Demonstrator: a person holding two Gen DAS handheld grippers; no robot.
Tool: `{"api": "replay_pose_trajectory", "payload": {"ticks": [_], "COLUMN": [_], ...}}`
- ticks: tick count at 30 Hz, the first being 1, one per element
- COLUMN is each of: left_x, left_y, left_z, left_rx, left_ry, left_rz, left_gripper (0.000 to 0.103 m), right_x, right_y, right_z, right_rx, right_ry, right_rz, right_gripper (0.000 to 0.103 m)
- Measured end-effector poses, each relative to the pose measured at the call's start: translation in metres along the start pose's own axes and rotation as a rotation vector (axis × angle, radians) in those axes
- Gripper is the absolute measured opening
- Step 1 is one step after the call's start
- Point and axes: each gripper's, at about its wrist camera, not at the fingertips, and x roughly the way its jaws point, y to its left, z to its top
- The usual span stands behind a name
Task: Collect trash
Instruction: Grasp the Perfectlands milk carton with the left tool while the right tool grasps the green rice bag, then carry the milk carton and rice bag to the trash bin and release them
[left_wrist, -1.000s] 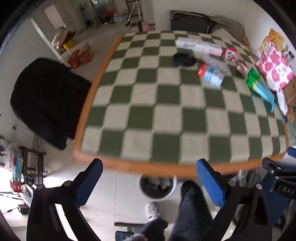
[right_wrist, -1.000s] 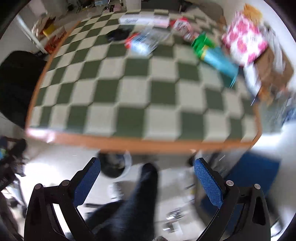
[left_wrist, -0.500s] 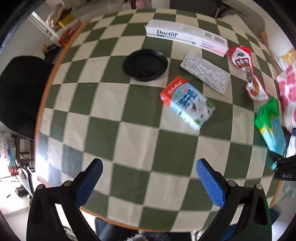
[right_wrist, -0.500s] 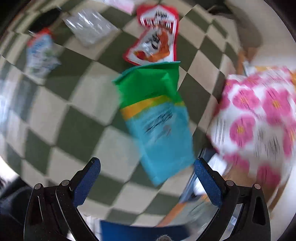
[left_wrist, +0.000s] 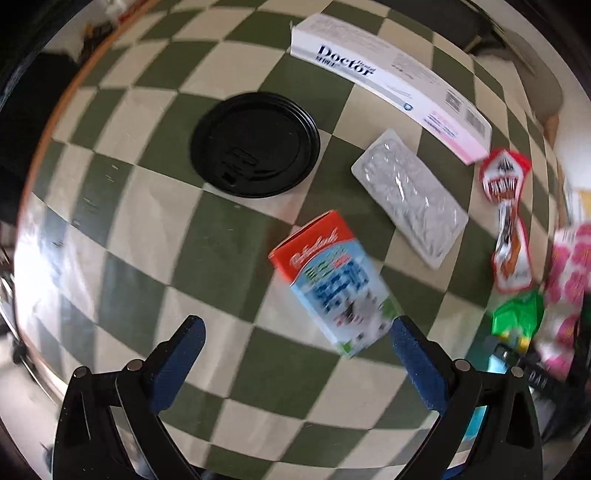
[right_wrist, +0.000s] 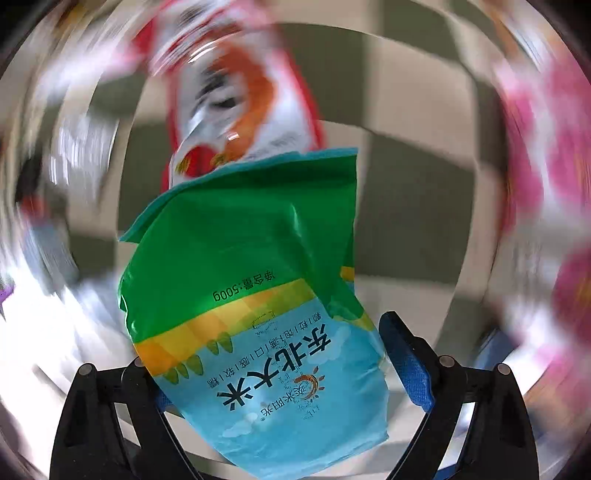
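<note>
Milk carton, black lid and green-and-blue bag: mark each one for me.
milk carton (left_wrist: 332, 291), left wrist view, on its blue printed face.
black lid (left_wrist: 255, 144), left wrist view, on its flat centre.
green-and-blue bag (right_wrist: 251, 236), right wrist view, on its green upper panel.

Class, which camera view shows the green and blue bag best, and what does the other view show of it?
The right wrist view: the green and blue bag fills the centre, print readable, between the open right claw's pads. The left wrist view shows only a blurred green corner at its right edge.
</note>
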Motion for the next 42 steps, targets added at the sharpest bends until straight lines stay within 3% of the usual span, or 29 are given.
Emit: {"api": "replay_pose_trajectory", "payload": {"ticks": [4, 7, 8, 11, 16, 18, 22, 25, 29, 36, 42], "left_x": [0.021, 0.035, 0.038, 0.035, 0.034, 0.045, 0.037, 0.026, 0.003, -0.052, -0.102], "left_y": [-0.004, -0.007, -0.007, -0.014, -0.032, -0.029, -0.013, -0.013, -0.015, -0.022, 0.020], "left_z": [0.018, 0.025, 0.024, 0.016, -0.023, -0.030, -0.033, -0.041, -0.055, -0.088, -0.106], "left_rx": [-0.057, -0.071, -0.063, 0.045, 0.378, 0.386, 0.310, 0.335, 0.380, 0.427, 0.437], "left_ry": [0.059, 0.091, 0.093, 0.063, -0.004, 0.052, -0.001, -0.050, -0.122, -0.253, -0.379], "left_rz": [-0.031, -0.016, -0.025, 0.001, 0.141, 0.159, 0.117, 0.119, 0.140, 0.137, 0.104], "left_gripper": [0.102, 0.079, 0.063, 0.062, 0.062, 0.063, 0.055, 0.053, 0.052, 0.052, 0.052], "right_x": [-0.001, 0.003, 0.003, -0.003, -0.013, -0.008, 0.011, 0.010, 0.007, -0.024, -0.072], "right_y": [-0.025, -0.034, -0.036, -0.039, -0.020, -0.012, -0.004, 0.000, 0.029, 0.050, 0.088], "right_z": [-0.008, -0.010, -0.011, -0.015, -0.017, -0.014, -0.020, -0.027, -0.061, -0.100, -0.154], "right_rx": [0.253, 0.327, 0.331, 0.297, 0.179, 0.153, 0.175, 0.192, 0.201, 0.199, 0.191], "right_ry": [-0.034, -0.015, -0.016, -0.051, -0.099, -0.102, -0.091, -0.134, -0.166, -0.260, -0.383], "right_rz": [0.099, 0.168, 0.190, 0.193, 0.091, 0.056, 0.034, -0.002, 0.022, 0.043, 0.053], "right_gripper": [0.094, 0.102, 0.102, 0.103, 0.103, 0.103, 0.102, 0.094, 0.091, 0.087, 0.087]}}
